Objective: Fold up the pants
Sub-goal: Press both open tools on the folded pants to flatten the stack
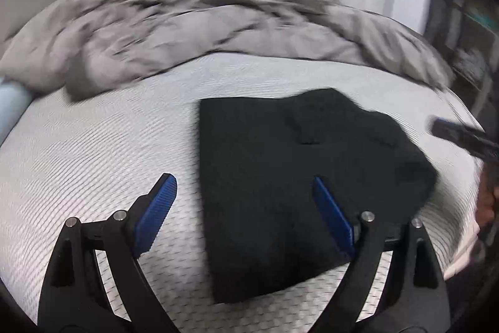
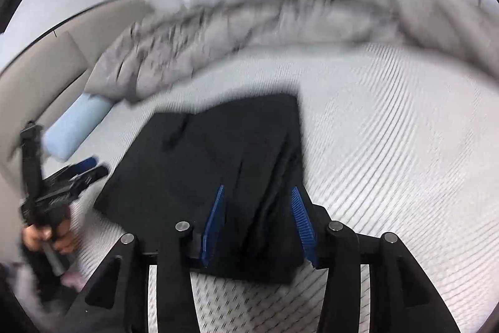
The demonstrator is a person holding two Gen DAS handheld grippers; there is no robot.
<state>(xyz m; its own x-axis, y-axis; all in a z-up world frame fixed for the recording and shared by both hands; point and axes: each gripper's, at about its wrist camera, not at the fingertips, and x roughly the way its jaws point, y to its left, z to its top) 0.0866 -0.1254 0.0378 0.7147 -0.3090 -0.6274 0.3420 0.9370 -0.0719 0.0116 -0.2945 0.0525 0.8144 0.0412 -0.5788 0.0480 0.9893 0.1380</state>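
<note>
Mattress (image 2: 389,145) bears folded pants (image 2: 218,152) under right gripper (image 2: 257,192)

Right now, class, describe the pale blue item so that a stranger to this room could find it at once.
Start at the mattress with its white ribbed cover, and follow the crumpled grey duvet to its end by the beige headboard. The pale blue pillow lies just below it, the only smooth, light blue thing there.

Both wrist cameras look steeply down along their jaws from close above the folded pants (image 1: 299,186) (image 2: 218,170), each from an opposite side.
</note>
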